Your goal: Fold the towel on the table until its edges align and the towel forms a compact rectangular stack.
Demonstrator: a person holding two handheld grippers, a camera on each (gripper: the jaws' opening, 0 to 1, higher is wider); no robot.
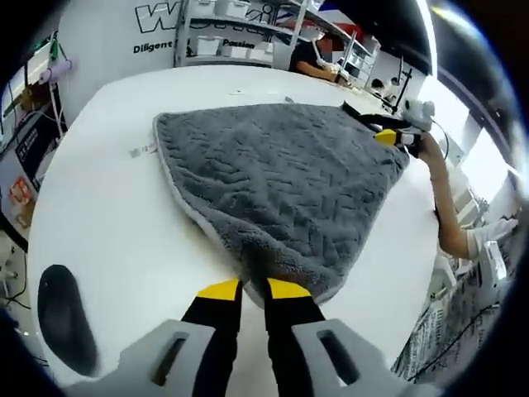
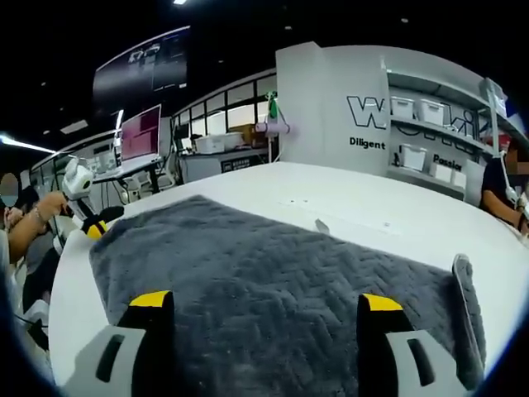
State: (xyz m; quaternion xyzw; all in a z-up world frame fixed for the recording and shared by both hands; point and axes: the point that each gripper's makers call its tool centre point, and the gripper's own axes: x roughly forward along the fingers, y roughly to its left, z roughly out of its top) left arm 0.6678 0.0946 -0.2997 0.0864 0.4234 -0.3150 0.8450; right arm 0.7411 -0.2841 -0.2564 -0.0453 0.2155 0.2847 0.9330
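We judge the step in hand to be lifting a corner for a fold, so we should keep the left grip firm, raise the corner just clear of the counter (image 1: 107,207), and carry it straight toward the opposite edge so the borders meet. The left gripper (image 1: 254,291) has its fingers clenched on the near corner of the grey towel (image 1: 281,178), which lies spread across the white counter. The right gripper (image 2: 263,308) holds its fingers released, wide apart, above the towel, whose pile runs between them; we cannot tell if they touch it.
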